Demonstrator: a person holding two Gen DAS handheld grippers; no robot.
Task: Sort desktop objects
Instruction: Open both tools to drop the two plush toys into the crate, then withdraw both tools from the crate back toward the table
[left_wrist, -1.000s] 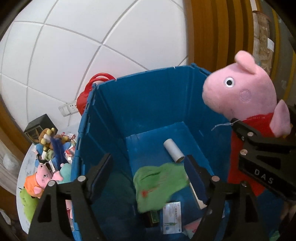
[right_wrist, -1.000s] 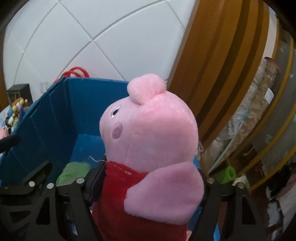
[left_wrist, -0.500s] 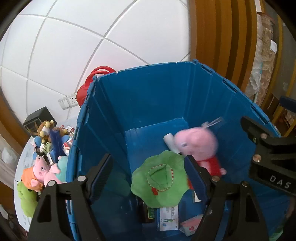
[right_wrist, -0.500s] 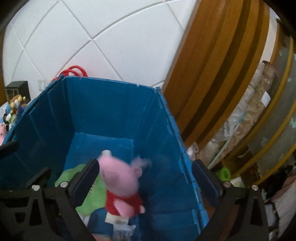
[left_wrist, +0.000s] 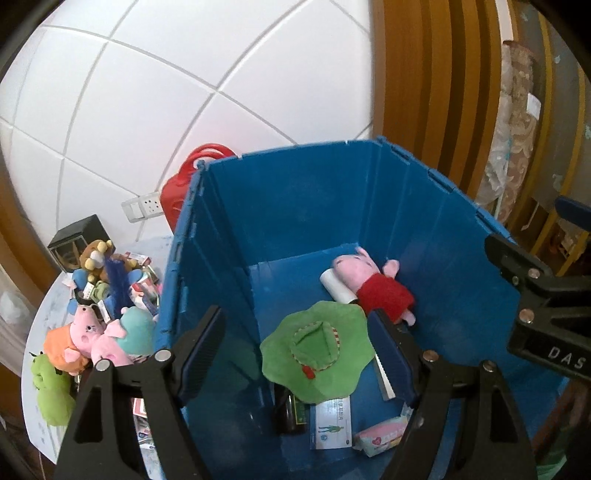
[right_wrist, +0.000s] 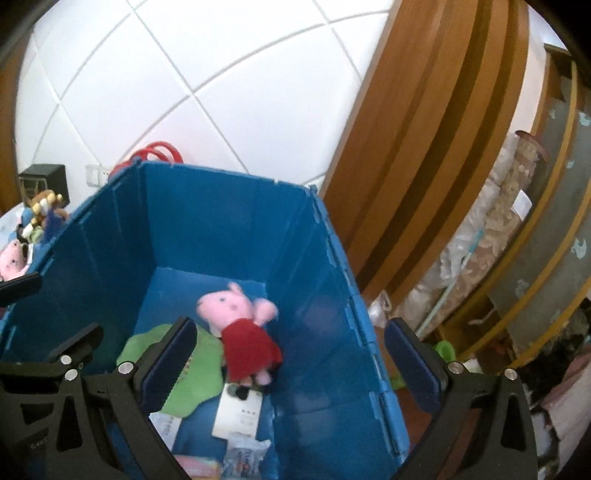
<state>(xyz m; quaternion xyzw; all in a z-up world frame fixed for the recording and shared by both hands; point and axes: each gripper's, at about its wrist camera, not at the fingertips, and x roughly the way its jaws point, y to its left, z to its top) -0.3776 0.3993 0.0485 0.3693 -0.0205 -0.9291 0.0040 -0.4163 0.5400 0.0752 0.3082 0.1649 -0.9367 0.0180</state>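
Note:
A pink pig plush in a red dress (left_wrist: 373, 280) (right_wrist: 240, 328) lies on the floor of the deep blue crate (left_wrist: 306, 206) (right_wrist: 325, 280), beside a white roll (left_wrist: 338, 290) and a green plush hat (left_wrist: 317, 350). My right gripper (right_wrist: 291, 362) hangs above the crate's right wall, jaws wide open and empty. My left gripper (left_wrist: 295, 350) hovers over the crate's left wall, also open with nothing between its fingers. The right gripper's black frame (left_wrist: 539, 306) shows at the right edge of the left wrist view.
Cards and packets (left_wrist: 330, 424) lie at the crate's near end. Left of the crate, a white table (left_wrist: 33, 417) holds a heap of plush toys (left_wrist: 99, 325) and small boxes. A red bag (left_wrist: 181, 184) stands behind the crate against the tiled wall. Wooden trim and fabric rolls (right_wrist: 491, 236) are to the right.
The right gripper opened and let go of the pig plush, which fell into the crate and now lies on its floor. Both grippers have drawn back a little from the crate.

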